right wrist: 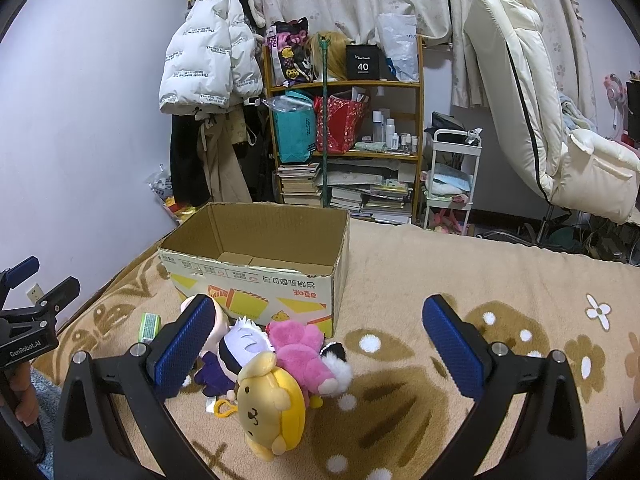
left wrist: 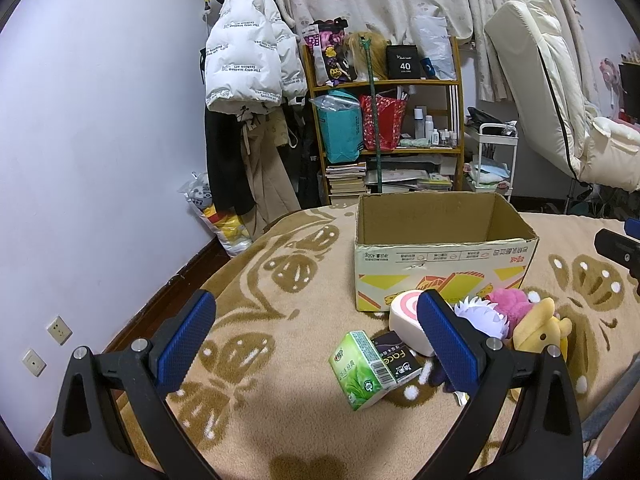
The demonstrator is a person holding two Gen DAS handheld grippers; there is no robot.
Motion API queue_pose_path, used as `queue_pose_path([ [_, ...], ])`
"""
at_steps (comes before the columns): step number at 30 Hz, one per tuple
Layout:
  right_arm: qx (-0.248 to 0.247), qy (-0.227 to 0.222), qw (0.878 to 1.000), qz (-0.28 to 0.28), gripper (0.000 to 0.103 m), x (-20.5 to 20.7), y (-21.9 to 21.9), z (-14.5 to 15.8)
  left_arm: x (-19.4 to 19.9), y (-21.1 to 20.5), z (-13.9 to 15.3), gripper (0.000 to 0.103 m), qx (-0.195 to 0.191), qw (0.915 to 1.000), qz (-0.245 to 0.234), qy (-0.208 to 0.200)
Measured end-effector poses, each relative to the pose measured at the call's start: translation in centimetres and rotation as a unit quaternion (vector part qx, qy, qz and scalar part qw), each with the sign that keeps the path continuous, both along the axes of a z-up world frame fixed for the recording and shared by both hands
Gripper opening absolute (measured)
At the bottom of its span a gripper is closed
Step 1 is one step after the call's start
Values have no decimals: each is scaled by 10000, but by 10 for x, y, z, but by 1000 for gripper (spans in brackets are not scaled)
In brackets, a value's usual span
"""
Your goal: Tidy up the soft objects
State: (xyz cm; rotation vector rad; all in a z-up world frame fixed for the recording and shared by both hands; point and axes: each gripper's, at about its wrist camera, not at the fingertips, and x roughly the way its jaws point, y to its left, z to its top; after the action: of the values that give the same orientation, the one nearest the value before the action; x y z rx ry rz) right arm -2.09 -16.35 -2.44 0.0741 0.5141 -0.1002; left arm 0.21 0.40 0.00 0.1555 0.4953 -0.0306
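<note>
An open, empty cardboard box (left wrist: 440, 256) stands on the bed; it also shows in the right wrist view (right wrist: 256, 264). In front of it lie a yellow dog plush (right wrist: 272, 404), a pink plush (right wrist: 300, 344), a white-haired doll (right wrist: 244, 344), a pink-swirl roll cushion (left wrist: 404, 320), a green tissue pack (left wrist: 362, 370) and a black packet (left wrist: 396, 356). My left gripper (left wrist: 316, 344) is open and empty, above the blanket left of the pile. My right gripper (right wrist: 316, 344) is open and empty, above the plush toys.
The bed carries a beige blanket (right wrist: 480, 280) with brown flower shapes. Behind it stand a crowded wooden shelf (right wrist: 344, 120), a coat rack with a white puffer jacket (left wrist: 248, 52), a small white cart (right wrist: 452, 176) and a cream recliner (right wrist: 540, 100). The wall is on the left.
</note>
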Motion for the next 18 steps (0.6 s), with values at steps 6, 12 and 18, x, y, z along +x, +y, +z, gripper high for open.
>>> queue_pose_path([
  [6,-1,6,10000,2,103,0,0,0,0,0,0,100,2,10000,0,-1],
  [12,5,10,10000,-2,103,1,1,-1,0,0,0,100,4,10000,-4,-2],
  [18,4,17,10000,-1,103,1,2,-2,0,-1,0,100,7,10000,0,0],
])
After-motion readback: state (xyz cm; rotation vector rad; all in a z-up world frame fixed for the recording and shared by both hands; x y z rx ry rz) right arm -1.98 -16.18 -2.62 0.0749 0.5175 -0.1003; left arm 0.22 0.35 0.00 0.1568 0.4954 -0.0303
